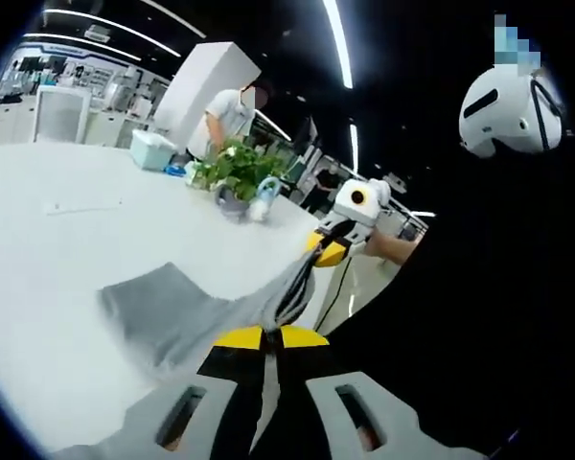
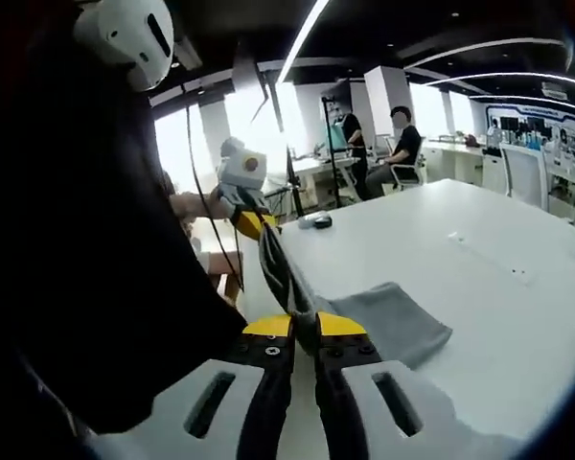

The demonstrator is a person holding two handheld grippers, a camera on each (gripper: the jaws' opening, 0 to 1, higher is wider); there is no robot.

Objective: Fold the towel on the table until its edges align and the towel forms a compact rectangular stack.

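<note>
A grey towel (image 1: 168,309) lies partly on the white table (image 1: 57,249), with one edge lifted off the surface. My left gripper (image 1: 264,337) is shut on one end of that raised edge, yellow tips pressed together over the cloth. The right gripper (image 1: 326,251) holds the other end, so the edge hangs stretched between the two. In the right gripper view the towel (image 2: 388,324) spreads over the table (image 2: 479,287), and my right gripper (image 2: 304,326) is shut on its corner. The taut edge runs up to the left gripper (image 2: 252,226).
A potted plant (image 1: 235,171), a small bottle (image 1: 265,198) and a pale blue box (image 1: 153,149) stand at the table's far side. A small dark object (image 2: 316,222) lies near the table's edge. The person in dark clothes (image 2: 86,268) stands close beside the table.
</note>
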